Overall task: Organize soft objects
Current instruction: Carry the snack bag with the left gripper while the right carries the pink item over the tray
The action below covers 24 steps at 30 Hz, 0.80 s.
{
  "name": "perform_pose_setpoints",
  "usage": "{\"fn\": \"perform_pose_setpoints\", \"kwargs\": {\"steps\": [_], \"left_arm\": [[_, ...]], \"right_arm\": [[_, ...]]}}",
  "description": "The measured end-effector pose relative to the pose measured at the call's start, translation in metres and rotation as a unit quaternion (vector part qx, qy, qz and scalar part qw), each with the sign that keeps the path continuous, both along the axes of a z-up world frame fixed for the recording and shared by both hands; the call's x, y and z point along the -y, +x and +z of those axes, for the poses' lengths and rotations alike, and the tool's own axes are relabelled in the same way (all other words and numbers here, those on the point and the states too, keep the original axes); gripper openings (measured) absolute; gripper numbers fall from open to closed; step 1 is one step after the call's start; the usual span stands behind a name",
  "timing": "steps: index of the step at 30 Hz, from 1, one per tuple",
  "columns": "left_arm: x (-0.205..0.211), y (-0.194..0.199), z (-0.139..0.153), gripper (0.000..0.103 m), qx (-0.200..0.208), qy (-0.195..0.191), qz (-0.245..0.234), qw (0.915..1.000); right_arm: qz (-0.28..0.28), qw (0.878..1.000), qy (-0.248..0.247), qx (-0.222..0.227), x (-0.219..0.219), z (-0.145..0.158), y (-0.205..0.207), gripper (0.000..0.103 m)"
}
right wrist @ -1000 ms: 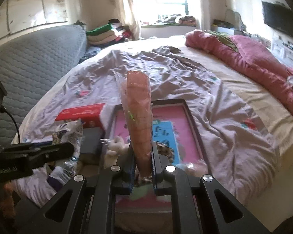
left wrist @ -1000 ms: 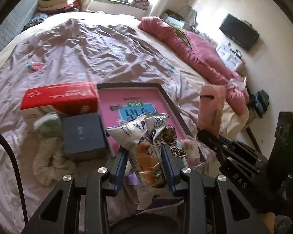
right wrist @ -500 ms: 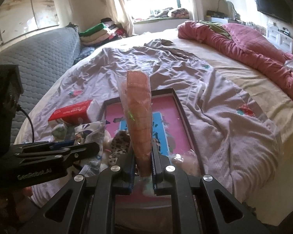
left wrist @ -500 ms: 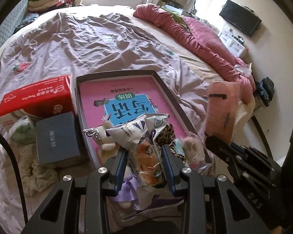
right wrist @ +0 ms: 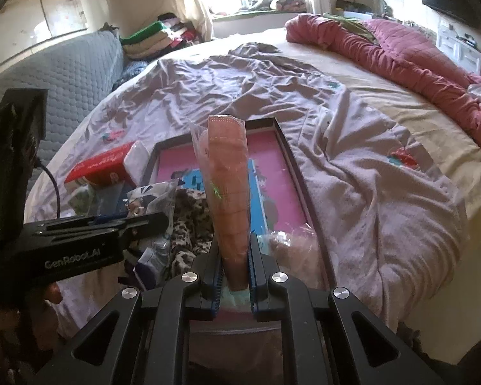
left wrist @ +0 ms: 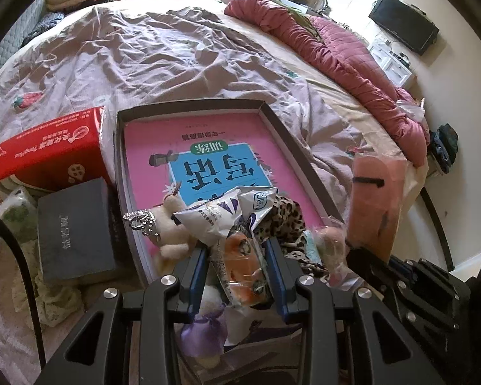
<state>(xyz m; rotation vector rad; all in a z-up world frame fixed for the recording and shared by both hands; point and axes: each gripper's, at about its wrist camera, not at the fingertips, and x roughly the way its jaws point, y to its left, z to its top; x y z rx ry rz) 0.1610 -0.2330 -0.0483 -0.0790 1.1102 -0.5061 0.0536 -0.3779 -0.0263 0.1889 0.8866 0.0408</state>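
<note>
Snack bag (left wrist: 240, 253) sits squeezed in the left gripper (left wrist: 237, 276), lower over the tray (left wrist: 291, 141) now; right gripper (right wrist: 235, 276) pinches a pink pack (right wrist: 229, 192).

Rumpled bed (left wrist: 182, 51) carries tray (left wrist: 291, 134), red box (left wrist: 45, 147), pink quilt (left wrist: 346, 51).

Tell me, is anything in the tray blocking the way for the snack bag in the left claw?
Yes. Below the snack bag, the tray's near end holds a plush toy and leopard cloth; its far half shows only the pink book.
</note>
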Motion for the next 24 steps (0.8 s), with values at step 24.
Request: {"fn": "perform_pose_setpoints", "kwargs": {"steps": [24], "left_arm": [[-0.006, 0.012, -0.015, 0.036, -0.012, -0.013, -0.005, 0.9998]], "right_arm": [[-0.003, 0.999, -0.03, -0.043, -0.012, -0.031, 0.02, 0.017]]}}
